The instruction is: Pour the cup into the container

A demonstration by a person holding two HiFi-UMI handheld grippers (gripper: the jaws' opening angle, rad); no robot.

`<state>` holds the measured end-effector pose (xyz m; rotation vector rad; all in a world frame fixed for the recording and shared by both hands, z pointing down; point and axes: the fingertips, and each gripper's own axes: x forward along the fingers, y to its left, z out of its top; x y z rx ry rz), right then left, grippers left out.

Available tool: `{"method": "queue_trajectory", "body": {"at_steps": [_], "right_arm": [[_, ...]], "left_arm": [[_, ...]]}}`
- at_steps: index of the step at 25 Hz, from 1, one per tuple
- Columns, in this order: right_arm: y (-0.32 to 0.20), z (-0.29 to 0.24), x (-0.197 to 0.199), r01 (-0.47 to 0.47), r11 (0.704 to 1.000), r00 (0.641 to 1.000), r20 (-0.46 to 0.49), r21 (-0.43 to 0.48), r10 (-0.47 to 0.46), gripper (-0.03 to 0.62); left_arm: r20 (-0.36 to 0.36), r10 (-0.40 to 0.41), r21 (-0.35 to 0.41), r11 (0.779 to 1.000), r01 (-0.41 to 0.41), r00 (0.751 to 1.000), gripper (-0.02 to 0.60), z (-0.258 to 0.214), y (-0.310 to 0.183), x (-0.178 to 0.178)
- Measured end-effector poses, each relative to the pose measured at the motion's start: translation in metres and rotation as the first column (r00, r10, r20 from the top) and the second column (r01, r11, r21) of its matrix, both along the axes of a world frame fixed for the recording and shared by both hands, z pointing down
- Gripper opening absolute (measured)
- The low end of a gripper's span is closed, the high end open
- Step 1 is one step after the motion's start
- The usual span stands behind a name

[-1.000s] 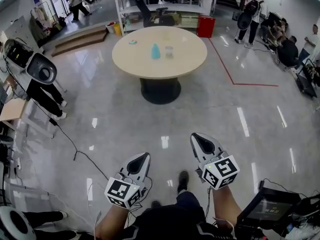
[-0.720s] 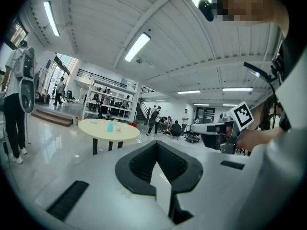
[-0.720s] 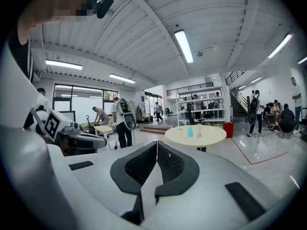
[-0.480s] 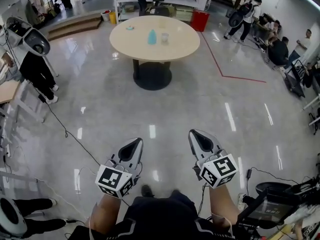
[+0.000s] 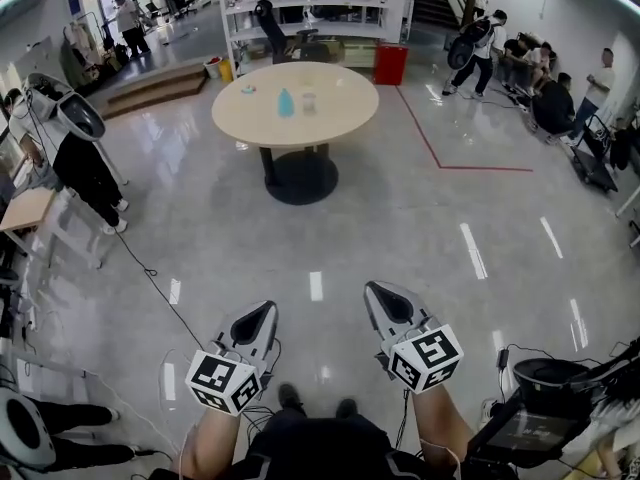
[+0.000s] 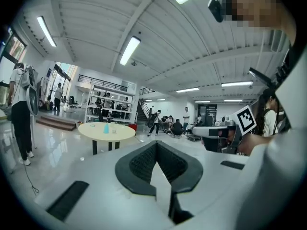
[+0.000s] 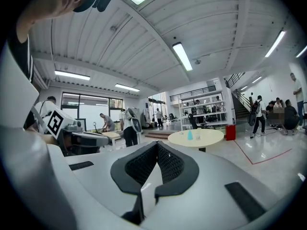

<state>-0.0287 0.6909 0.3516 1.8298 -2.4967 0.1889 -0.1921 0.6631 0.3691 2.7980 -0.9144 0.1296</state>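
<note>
Two white plastic grippers with black-and-white marker cubes lie nearest, the left gripper (image 5: 266, 308) and the right gripper (image 5: 374, 288) side by side above a glossy grey floor (image 5: 420, 218). Each one's own view shows its black ribbed fingers (image 6: 144, 162) clenched tip to tip, gripping nothing; the right pair (image 7: 144, 166) looks the same. A thin black cable (image 5: 150, 276) trails over the floor to the left. Open floor lies between the grippers and a round bench with a smooth pale top (image 5: 250, 126) on a dark pedestal. On it a light blue tapered container (image 5: 286, 102) stands upright, and a small clear cup (image 5: 309, 101) stands just to its right, both well apart from the grippers. Behind the bench stand a red bin (image 5: 390, 65) and white shelving (image 5: 300, 8).
</note>
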Motion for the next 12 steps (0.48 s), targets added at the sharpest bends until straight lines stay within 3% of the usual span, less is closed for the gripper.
{"method": "queue_trajectory", "body": {"at_steps": [7, 12], "right_arm": [[0.019, -0.008, 0.013, 0.015, 1.000, 1.000, -0.009, 0.016, -0.015, 0.006], [0.019, -0.023, 0.004, -0.011, 0.999, 1.000, -0.007, 0.033, 0.011, 0.006]], "left_arm": [[0.015, 0.024, 0.012, 1.000, -0.024, 1.000, 0.000, -0.011, 0.027, 0.018], [0.011, 0.039, 0.046, 0.998, -0.039, 0.999, 0.000, -0.027, 0.025, 0.007]]}}
